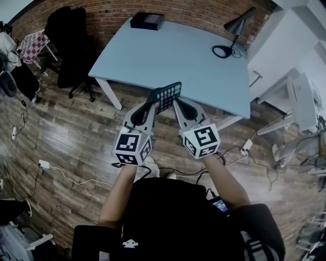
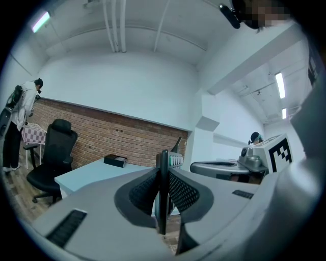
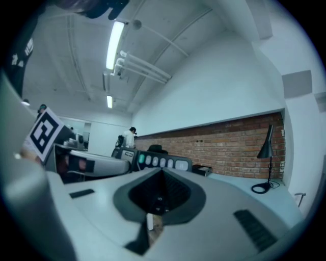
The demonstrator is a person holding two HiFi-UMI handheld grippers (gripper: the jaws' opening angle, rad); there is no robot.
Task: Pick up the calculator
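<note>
Far left, beside the brick wall [image 1: 117, 11]: a chair [image 1: 71, 48]. Next, level over the wood floor [image 1: 66, 132], the left gripper [image 1: 151, 104], pads clamped on a thin edge of the calculator [image 1: 167, 96]. Held clear of the table [image 1: 163, 51], just before its near edge: that calculator, keys tilted toward the right. Close against its lower edge, the right gripper [image 1: 179, 106], pads drawn together, nothing seen between. Far right on the table: a lamp [image 1: 232, 36].

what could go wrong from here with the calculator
The calculator is off the table, near its edge, over wood floor, pinched by thin edges in the left gripper and right gripper: a slip could mean a drop. If the grippers pull apart or twist, it may pop out.
</note>
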